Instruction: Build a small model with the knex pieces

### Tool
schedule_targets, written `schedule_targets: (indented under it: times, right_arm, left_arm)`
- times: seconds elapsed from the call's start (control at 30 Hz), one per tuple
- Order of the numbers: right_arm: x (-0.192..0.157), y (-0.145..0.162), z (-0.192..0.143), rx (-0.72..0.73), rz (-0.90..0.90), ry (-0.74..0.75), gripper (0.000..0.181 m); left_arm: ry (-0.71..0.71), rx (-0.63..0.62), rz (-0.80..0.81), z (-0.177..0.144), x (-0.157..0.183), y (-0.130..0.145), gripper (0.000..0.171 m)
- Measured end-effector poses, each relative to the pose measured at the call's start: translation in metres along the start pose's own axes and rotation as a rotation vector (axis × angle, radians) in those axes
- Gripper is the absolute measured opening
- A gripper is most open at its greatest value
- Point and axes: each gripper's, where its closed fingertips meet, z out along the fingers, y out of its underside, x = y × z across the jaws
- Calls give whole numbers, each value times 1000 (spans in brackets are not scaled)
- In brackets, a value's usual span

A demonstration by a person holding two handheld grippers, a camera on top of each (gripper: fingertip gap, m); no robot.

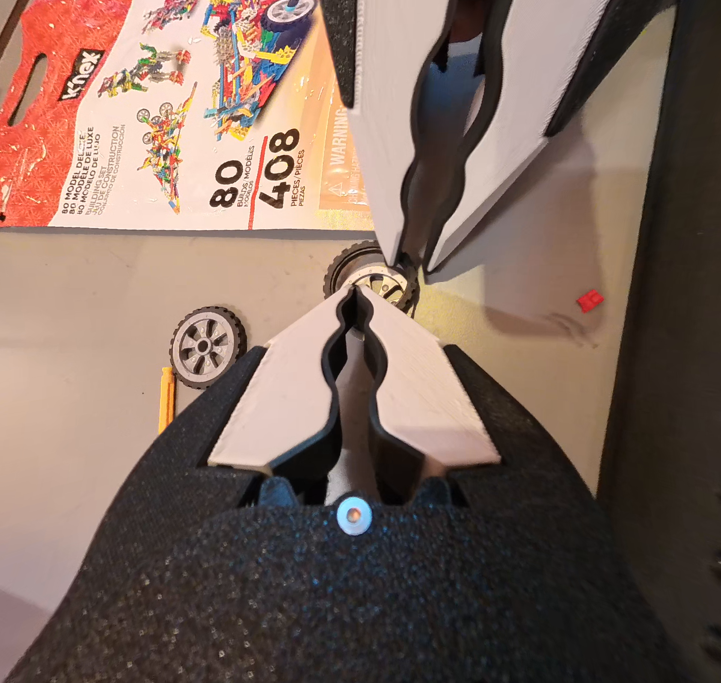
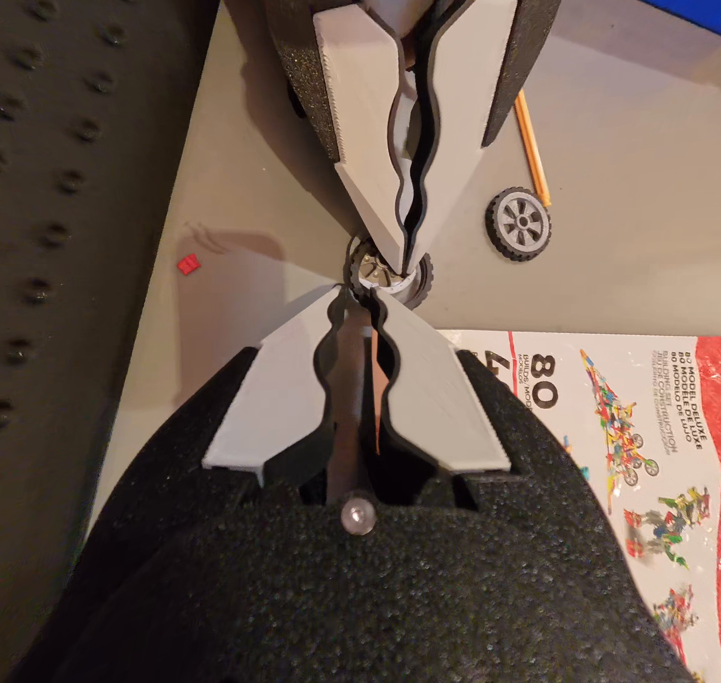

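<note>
Toy wheel [image 1: 384, 285] on the table [image 1: 97, 293]: left gripper [image 1: 356, 288] pinches its hub, right gripper [image 2: 359, 293] clamps its tyre.

Warm, dim indoor light; soft shadows on the table [image 1: 97, 293]; wide-angle bending, slight edge blur.

Seen from the left wrist, the toy wheel [image 1: 370, 279] at centre is hemmed in — the left gripper [image 1: 356, 288] closes on it from 6 o'clock, the right gripper [image 1: 413, 264] from 1 o'clock. At 11 o'clock the flat printed box [image 1: 164, 94] covers the bench [image 1: 78, 293]; a spare wheel [image 1: 207, 347] and yellow rod [image 1: 166, 399] lie at 8 o'clock. Bare bench lies open at 9 o'clock and 3 o'clock — only a small red piece [image 1: 590, 300] there, before the dark edge [image 1: 671, 313].
</note>
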Motion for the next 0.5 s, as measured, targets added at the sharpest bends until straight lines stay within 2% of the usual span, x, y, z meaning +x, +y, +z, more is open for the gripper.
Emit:
schedule_targets:
  times: [0.33,0.5]
  right_arm:
    - [1,-10,-2,69,37,-24,16]
    - [4,-13,-2,71,76,-40,40]
  left_arm:
    - [85,3,19,-11,8,2,0]
    - [101,3,68,-12,14,0,0]
